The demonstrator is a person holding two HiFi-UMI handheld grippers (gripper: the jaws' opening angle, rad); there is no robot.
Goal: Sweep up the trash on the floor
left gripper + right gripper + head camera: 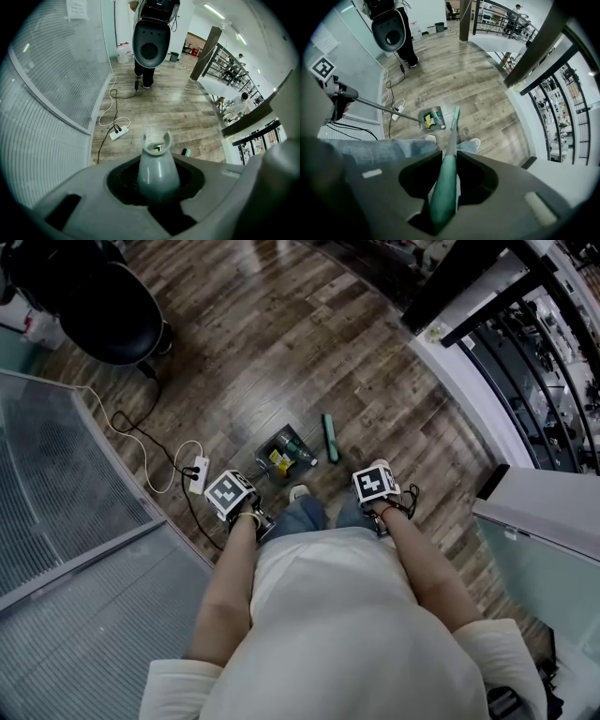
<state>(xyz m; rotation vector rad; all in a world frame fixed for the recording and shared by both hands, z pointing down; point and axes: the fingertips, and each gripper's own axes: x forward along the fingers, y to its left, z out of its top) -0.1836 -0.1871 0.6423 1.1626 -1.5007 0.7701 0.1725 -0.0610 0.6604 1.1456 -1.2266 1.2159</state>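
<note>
Both dustpan handle and broom handle foreshortened; dustpan trash indistinct.

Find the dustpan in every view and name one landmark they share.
Head view: dustpan on the floor, centre, ahead of the feet.
Left gripper view: dustpan centre, just a sliver past its grey handle.
Right gripper view: dustpan centre-left, beside the broom.
Shared landmark: white power strip, at its left.

Dark wood-plank floor; ribbed glass partition left; black chair; black railing right.
</note>
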